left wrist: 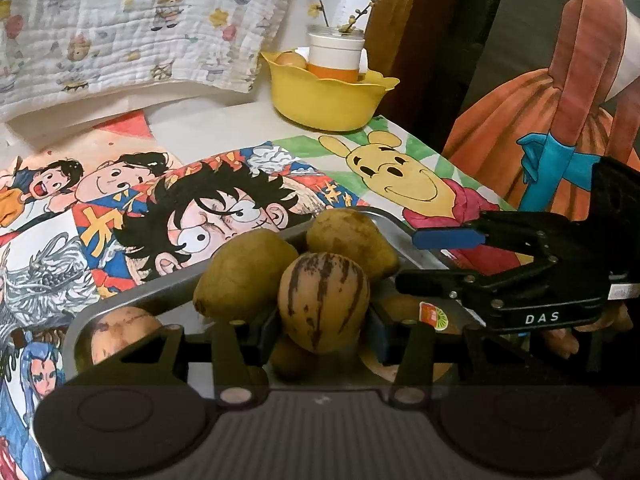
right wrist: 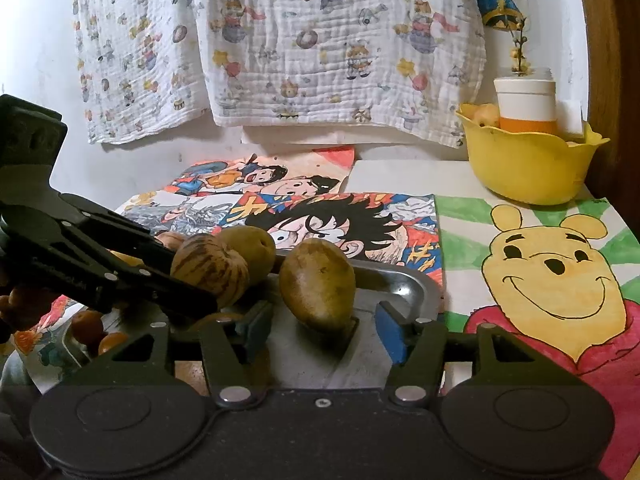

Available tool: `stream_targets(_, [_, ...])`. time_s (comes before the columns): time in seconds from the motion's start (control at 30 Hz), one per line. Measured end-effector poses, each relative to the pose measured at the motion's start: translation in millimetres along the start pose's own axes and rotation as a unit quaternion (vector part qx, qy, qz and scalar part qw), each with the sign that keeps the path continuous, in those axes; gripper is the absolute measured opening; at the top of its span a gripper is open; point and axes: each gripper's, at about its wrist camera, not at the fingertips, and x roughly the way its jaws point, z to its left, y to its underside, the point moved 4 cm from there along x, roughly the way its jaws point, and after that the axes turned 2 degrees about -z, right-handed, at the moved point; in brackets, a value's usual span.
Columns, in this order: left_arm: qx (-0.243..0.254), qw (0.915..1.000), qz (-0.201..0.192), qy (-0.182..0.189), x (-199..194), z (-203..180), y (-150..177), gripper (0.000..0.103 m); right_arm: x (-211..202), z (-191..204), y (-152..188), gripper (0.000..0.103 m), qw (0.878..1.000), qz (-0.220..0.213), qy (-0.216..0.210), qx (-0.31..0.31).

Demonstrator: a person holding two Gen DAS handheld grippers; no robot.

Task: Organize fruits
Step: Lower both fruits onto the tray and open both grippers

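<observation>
Left fingers [left wrist: 322, 336] clamp the striped fruit [left wrist: 323, 300]; right fingers [right wrist: 320, 334] stand apart around a green fruit [right wrist: 317, 284].

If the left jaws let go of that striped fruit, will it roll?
Probably. The striped fruit looks round and smooth-skinned, so it could slip. It sits high against the green-brown fruits on the metal tray, whose raised rim should likely catch it.

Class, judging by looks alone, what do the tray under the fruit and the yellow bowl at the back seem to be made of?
Tray: likely metal, perhaps steel; grey, smooth, with a bright sheen along its curved rim.
Yellow bowl: probably plastic; uniform matte colour, thin wavy moulded rim, no glaze shine.
</observation>
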Motion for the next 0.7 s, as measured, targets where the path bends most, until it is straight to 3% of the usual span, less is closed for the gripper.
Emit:
stream_targets(0.4, [-0.001,0.9995,-0.020,-0.025,-12.2,-4.6,1.5,0.051,-17.1,1.7,4.0,0.066,1.000,-0.016,0.000,0.005])
stream_targets(0.7, [-0.014,0.9973,-0.056,-0.045,-38.7,-9.2,6.6,0.067,-38.1,14.4,6.4,0.076,0.999,-0.036,-0.005,-0.001])
